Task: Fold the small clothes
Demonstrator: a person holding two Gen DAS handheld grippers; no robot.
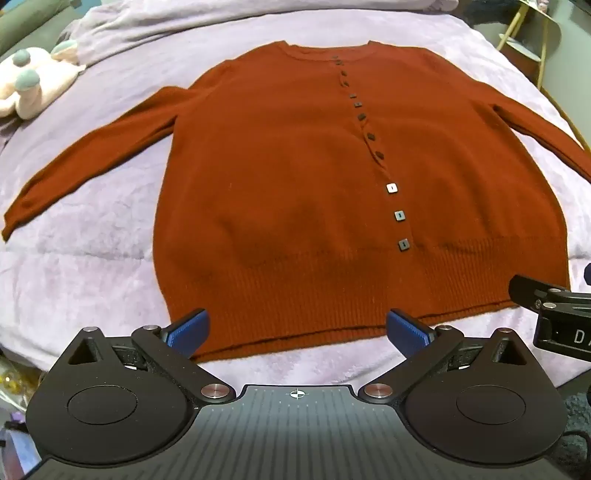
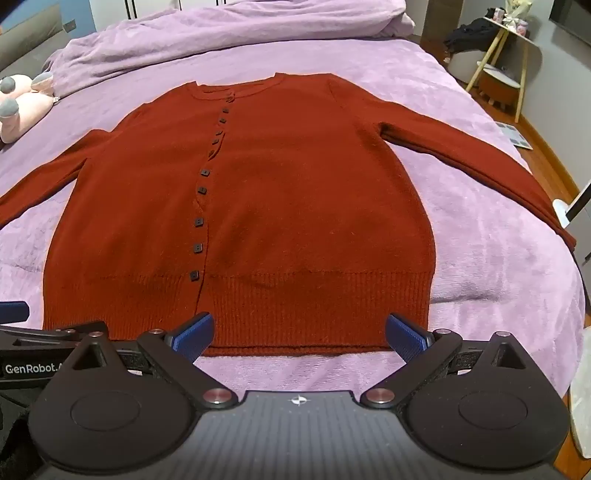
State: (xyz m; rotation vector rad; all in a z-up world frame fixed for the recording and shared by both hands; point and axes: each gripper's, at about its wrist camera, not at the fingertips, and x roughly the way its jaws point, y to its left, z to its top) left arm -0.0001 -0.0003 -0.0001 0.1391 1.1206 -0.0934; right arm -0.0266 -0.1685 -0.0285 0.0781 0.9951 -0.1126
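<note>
A rust-red buttoned cardigan (image 1: 288,177) lies flat, front up, on the purple bed cover, sleeves spread to both sides; it also shows in the right wrist view (image 2: 295,206). My left gripper (image 1: 297,330) is open and empty, hovering over the left part of the hem. My right gripper (image 2: 299,334) is open and empty, over the right part of the hem. The right gripper's body shows at the right edge of the left wrist view (image 1: 554,317); the left one shows at the left edge of the right wrist view (image 2: 44,350).
A purple blanket (image 2: 480,258) covers the bed, with a bunched duvet (image 2: 221,33) at the head. A pink plush toy (image 1: 33,85) lies at the far left. A side table (image 2: 498,62) stands beyond the bed's right edge, over wooden floor.
</note>
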